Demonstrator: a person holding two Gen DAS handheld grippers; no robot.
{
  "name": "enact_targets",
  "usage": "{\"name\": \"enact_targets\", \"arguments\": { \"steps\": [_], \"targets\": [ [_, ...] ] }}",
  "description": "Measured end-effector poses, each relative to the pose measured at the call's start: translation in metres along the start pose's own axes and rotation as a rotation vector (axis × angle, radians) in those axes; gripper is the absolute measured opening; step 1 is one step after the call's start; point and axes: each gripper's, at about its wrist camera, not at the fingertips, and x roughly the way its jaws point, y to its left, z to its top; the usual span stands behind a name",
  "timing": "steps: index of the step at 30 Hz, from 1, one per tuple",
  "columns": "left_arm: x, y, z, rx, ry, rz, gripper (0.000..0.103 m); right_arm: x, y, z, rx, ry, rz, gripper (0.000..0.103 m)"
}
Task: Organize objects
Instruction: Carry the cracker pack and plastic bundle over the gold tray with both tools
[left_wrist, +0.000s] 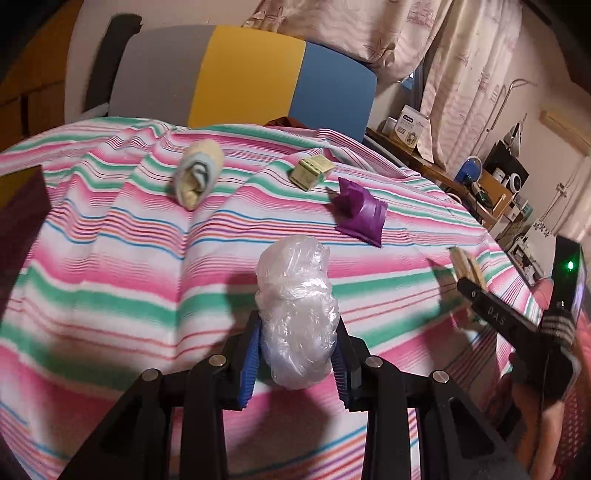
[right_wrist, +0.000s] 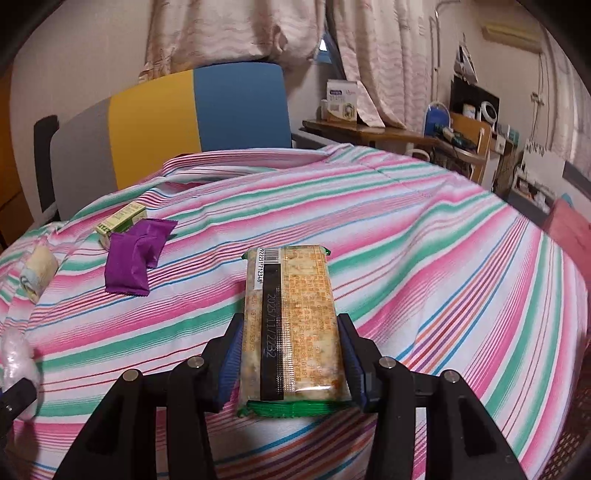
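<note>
My left gripper (left_wrist: 295, 354) is shut on a crumpled clear plastic bag (left_wrist: 297, 306), held just above the striped bedspread (left_wrist: 110, 280). In the right wrist view that bag (right_wrist: 14, 354) shows at the left edge. My right gripper (right_wrist: 290, 354) is shut on a long cracker packet (right_wrist: 291, 321) with a printed date and green ends; the same packet (left_wrist: 467, 269) shows at the right of the left view. Farther back on the spread lie a purple packet (left_wrist: 360, 214) (right_wrist: 133, 254), a small green box (left_wrist: 310, 171) (right_wrist: 120, 219) and a rolled pale sock (left_wrist: 197, 175) (right_wrist: 38, 273).
A grey, yellow and blue headboard (right_wrist: 166, 122) stands behind the bed. A dark red box (left_wrist: 22, 206) sits at the left edge. A cluttered wooden desk (right_wrist: 406, 136) runs along the right wall under curtains (right_wrist: 240, 29). A reddish mesh basket (right_wrist: 565, 428) is at the lower right.
</note>
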Motion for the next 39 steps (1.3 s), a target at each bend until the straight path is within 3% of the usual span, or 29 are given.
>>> {"name": "enact_targets", "arguments": {
  "steps": [5,16,21,26,32,39],
  "targets": [
    [-0.018,-0.001,-0.018,0.087,-0.018,0.046,0.035,-0.005,0.012,0.001,-0.059,-0.028,0.019,0.049],
    [-0.066,0.023,-0.029,0.065,-0.051,0.038,0.035,-0.015,0.025,-0.001,-0.129,-0.082,0.057,0.049],
    [-0.098,0.036,-0.029,0.101,-0.112,0.072,0.035,-0.021,0.031,-0.002,-0.163,-0.105,0.064,0.049],
    [-0.13,0.063,-0.03,0.073,-0.152,0.111,0.035,-0.024,0.04,-0.002,-0.194,-0.085,0.074,0.049],
    [-0.157,0.099,-0.026,0.017,-0.185,0.169,0.035,-0.039,0.064,-0.01,-0.244,-0.059,0.143,0.049],
    [-0.174,0.142,-0.021,-0.066,-0.198,0.219,0.035,-0.066,0.093,-0.022,-0.179,-0.02,0.288,0.049]
  ]
}}
